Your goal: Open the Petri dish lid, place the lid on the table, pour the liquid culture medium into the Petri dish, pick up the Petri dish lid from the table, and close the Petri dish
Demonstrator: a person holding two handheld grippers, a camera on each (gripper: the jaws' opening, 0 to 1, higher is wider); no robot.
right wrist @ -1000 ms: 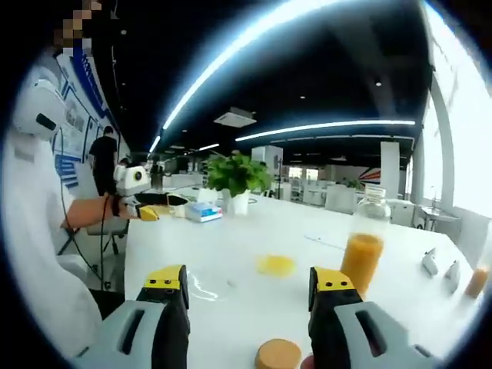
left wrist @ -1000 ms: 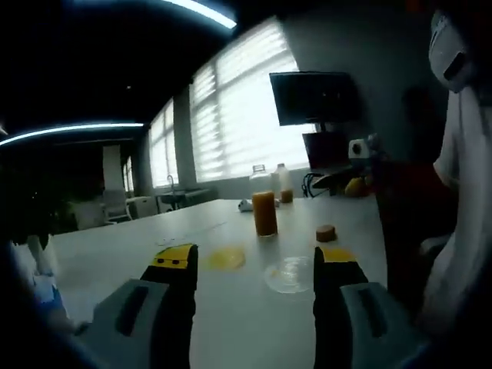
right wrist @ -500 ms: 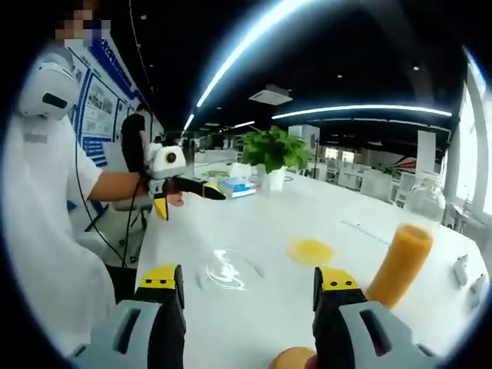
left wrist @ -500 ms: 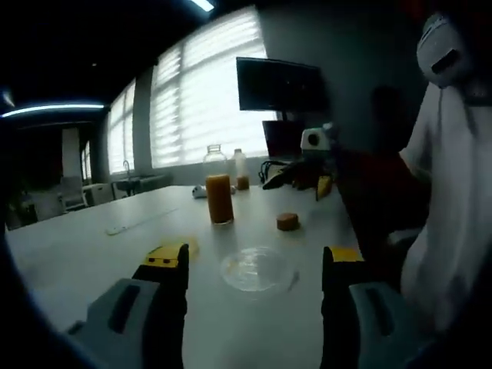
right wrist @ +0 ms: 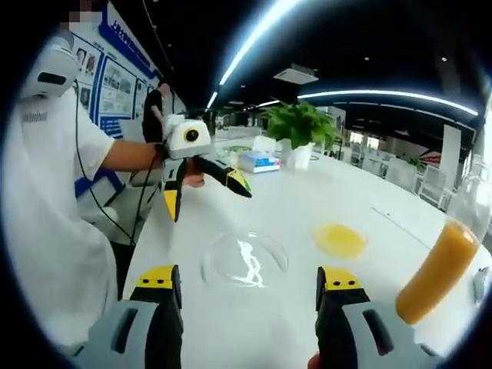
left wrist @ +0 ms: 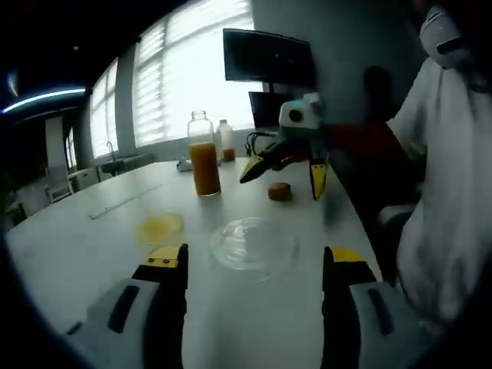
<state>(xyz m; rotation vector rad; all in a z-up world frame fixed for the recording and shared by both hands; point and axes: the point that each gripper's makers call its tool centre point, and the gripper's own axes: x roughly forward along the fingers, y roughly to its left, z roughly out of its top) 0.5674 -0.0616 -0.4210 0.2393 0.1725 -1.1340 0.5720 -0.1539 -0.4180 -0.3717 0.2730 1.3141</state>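
In the left gripper view, the left hand-held gripper (left wrist: 252,265) is seen with its jaws spread wide and nothing held between them. The clear Petri dish lid (left wrist: 254,244) is laid flat on the white surface (left wrist: 77,254), just ahead of the jaws and between them. A yellow Petri dish (left wrist: 159,226) is seen to the left of the lid, apart from it. Farther back a bottle (left wrist: 203,164) part-filled with orange liquid is stood upright, and a small brown cap (left wrist: 279,191) is laid near it. The right hand-held gripper (left wrist: 283,165) is seen beyond the cap, its jaws parted and empty.

In the right gripper view, the right hand-held gripper (right wrist: 247,286) is likewise seen wide open and empty, with the lid (right wrist: 244,260) on the surface (right wrist: 292,207) just ahead. The yellow Petri dish (right wrist: 340,239) is placed to its right, and the bottle (right wrist: 442,265) is seen at the right edge. The left hand-held gripper (right wrist: 206,187) is held above the surface, jaws apart. A potted plant (right wrist: 300,134) is stood far back.
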